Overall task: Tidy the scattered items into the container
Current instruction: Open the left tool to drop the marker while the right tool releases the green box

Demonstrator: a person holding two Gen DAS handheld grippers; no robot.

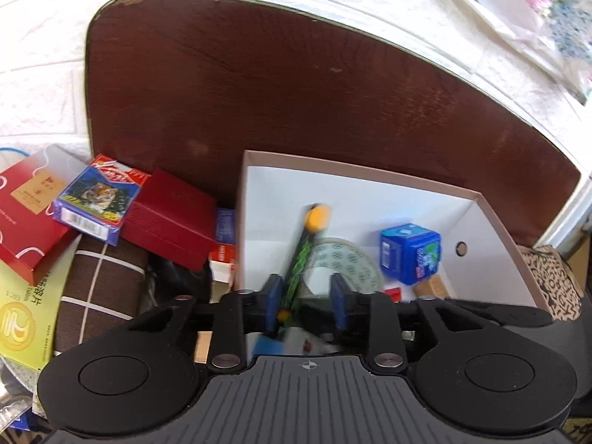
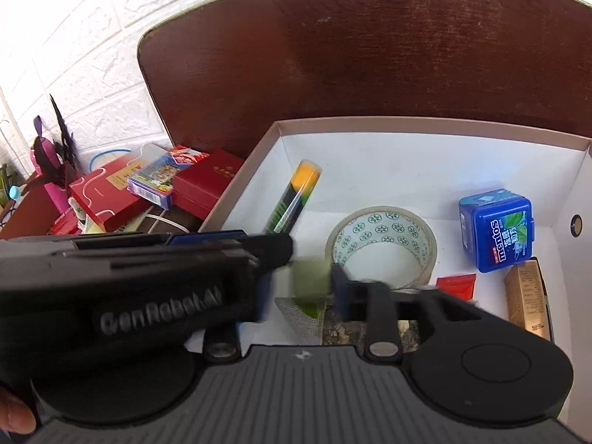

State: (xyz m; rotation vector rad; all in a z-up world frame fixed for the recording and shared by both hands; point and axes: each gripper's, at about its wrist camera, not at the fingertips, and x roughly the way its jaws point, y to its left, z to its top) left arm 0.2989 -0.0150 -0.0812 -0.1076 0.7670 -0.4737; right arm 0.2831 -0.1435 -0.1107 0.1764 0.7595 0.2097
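An open cardboard box (image 1: 492, 218) (image 2: 255, 151) with a white inside holds a tape roll (image 1: 347, 259) (image 2: 384, 236), a blue Mentos tub (image 1: 410, 251) (image 2: 495, 229), a green and black pen pack with an orange end (image 1: 307, 244) (image 2: 296, 196), a small red packet (image 2: 457, 285) and a tan carton (image 2: 525, 296). My left gripper (image 1: 305, 296) is open over the box, the pen pack lying loose by its left finger. My right gripper (image 2: 301, 288) holds a blurred green sachet (image 2: 309, 277) between its fingers above the box. The left gripper's body crosses the right wrist view.
Left of the box lie red boxes (image 1: 166, 218) (image 2: 207, 185), a blue card pack (image 1: 96, 199) (image 2: 155, 181), a brown checked pouch (image 1: 100, 285) and a yellow packet (image 1: 26, 314). A dark wooden board (image 1: 296, 92) stands behind against a white brick wall (image 1: 37, 74).
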